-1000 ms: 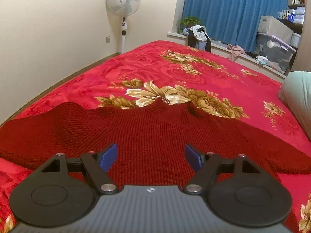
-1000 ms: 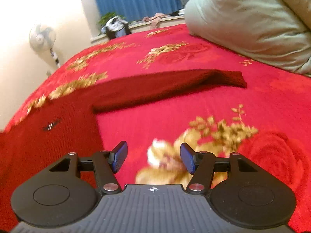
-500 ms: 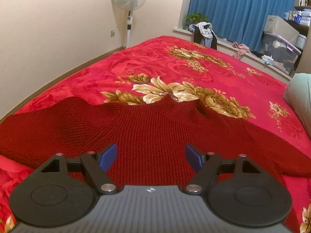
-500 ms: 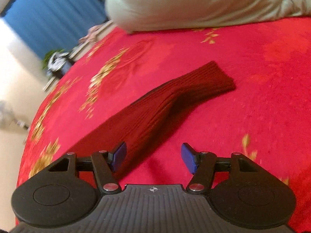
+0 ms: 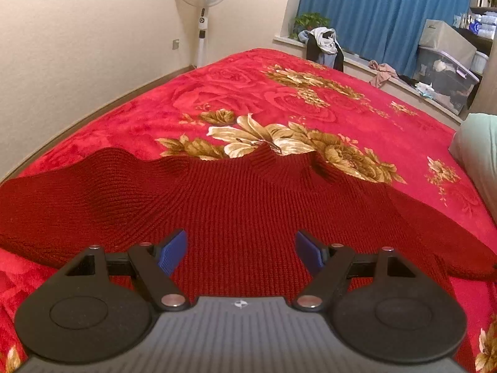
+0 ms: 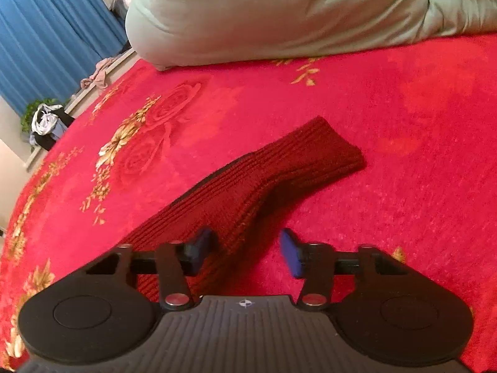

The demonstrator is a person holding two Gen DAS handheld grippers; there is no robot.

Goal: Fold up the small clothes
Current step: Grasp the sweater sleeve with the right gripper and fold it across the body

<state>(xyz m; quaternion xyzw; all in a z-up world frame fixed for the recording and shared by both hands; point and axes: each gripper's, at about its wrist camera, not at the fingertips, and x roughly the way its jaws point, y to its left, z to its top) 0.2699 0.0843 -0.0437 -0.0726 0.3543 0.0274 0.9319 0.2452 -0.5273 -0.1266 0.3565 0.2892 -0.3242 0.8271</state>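
Note:
A dark red knitted sweater [image 5: 236, 199] lies spread on the red flowered bedspread [image 5: 279, 99], neck away from me, sleeves out to both sides. My left gripper [image 5: 241, 250] is open and empty, low over the sweater's body. In the right wrist view one sleeve [image 6: 279, 171] runs from the lower left to its cuff [image 6: 335, 152] near the middle. My right gripper [image 6: 247, 248] is open and empty, its jaws either side of the sleeve's near part, close over it.
A pale green quilt [image 6: 279, 15] is heaped at the bed's head, beyond the cuff; its corner shows in the left wrist view [image 5: 480, 149]. A standing fan [image 5: 202, 6] is by the wall. Clothes [image 5: 323, 46] and storage boxes [image 5: 444, 71] line the window ledge under blue curtains.
My right gripper has swung toward the sleeve and come down close over it, and its jaws have narrowed slightly. My left gripper has shifted only slightly over the sweater's body.

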